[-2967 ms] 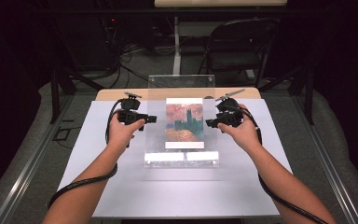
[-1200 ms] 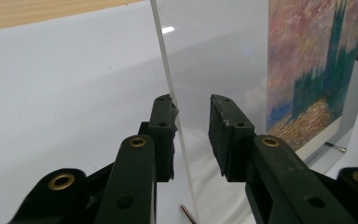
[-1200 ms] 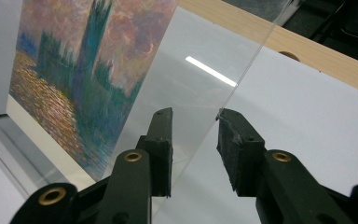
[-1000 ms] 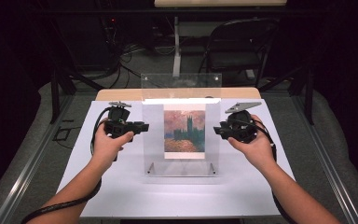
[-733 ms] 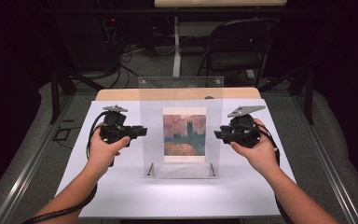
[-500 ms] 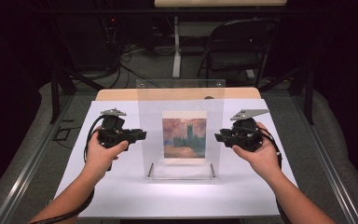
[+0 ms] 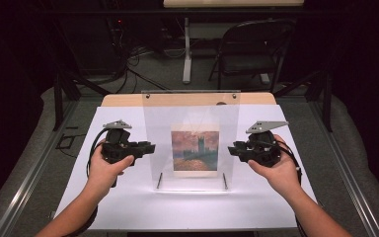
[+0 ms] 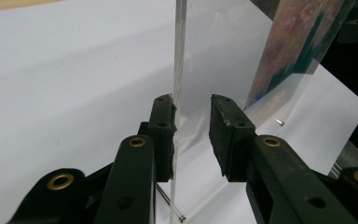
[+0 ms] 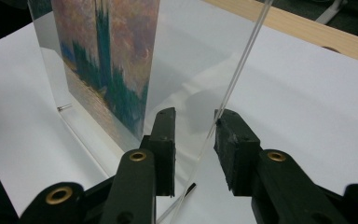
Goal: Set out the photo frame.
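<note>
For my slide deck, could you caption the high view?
Two handheld grippers, left gripper and right gripper, flank an upright clear acrylic frame displaying a painted print on a white table.

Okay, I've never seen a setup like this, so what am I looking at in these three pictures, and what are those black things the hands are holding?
A person sits at a table and holds a hand-operated clamp in each hand: the left gripper and the right gripper. The high view looks down from above. The other two pictures come from cameras riding on each gripper, looking along its black fingers.

On the white sheet stands a clear acrylic frame, upright, with a painted picture of a tower inside. Each gripper has its fingers on either side of one edge of the frame. In both gripper views one finger touches the acrylic while a gap shows at the other, so the frame looks steadied rather than firmly clamped.
</note>
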Tool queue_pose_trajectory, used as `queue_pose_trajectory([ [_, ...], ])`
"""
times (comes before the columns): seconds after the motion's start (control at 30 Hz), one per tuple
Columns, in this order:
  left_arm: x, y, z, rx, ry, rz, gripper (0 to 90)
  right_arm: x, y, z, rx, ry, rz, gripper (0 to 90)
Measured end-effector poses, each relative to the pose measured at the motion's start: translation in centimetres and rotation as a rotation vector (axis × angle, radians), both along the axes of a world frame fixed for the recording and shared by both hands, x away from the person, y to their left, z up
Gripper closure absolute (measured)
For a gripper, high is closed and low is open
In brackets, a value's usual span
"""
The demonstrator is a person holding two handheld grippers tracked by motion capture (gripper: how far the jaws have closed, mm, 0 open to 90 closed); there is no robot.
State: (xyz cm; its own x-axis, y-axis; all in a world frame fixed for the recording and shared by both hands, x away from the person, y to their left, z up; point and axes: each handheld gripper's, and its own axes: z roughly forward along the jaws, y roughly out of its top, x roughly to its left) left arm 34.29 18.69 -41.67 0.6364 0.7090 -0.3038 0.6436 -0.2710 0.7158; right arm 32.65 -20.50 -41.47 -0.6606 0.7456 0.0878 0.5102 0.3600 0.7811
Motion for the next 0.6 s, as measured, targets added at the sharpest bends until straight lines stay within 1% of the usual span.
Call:
queue_pose_trajectory([
  [0.1, -0.2, 0.1, -0.2, -0.016, 0.009, -0.01, 68.1, -0.5, -0.1, -0.1, 0.014, -0.002, 0.007, 67.9],
  [0.2, -0.5, 0.1, -0.5, -0.036, 0.02, -0.019, 66.7, -0.8, -0.2, -0.2, 0.017, -0.005, 0.014, 67.4],
  [0.27, -0.8, 0.1, -0.6, -0.038, 0.025, -0.027, 65.1, -1.3, -0.2, -0.3, 0.026, -0.004, 0.023, 66.7],
  [0.37, -1.2, 0.2, -0.7, -0.041, 0.031, -0.037, 64.4, -1.6, -0.2, -0.4, 0.031, 0.0, 0.028, 66.1],
  [0.43, -1.6, 0.2, -0.8, -0.048, 0.036, -0.044, 64.0, -1.8, -0.2, -0.5, 0.034, 0.003, 0.032, 65.4],
  [0.47, -1.9, 0.3, -0.9, -0.053, 0.036, -0.048, 63.2, -2.1, -0.1, -0.6, 0.041, 0.006, 0.043, 65.0],
  [0.53, -2.1, 0.3, -0.9, -0.046, 0.031, -0.047, 63.0, -2.2, 0.0, -0.7, 0.041, 0.01, 0.043, 64.9],
  [0.57, -2.2, 0.2, -1.0, -0.031, 0.028, -0.039, 63.9, -2.4, 0.2, -0.7, 0.028, -0.006, 0.044, 64.3],
  [0.6, -2.2, 0.2, -1.0, -0.031, 0.028, -0.039, 64.7, -2.4, 0.2, -0.7, 0.028, -0.006, 0.044, 64.3],
])
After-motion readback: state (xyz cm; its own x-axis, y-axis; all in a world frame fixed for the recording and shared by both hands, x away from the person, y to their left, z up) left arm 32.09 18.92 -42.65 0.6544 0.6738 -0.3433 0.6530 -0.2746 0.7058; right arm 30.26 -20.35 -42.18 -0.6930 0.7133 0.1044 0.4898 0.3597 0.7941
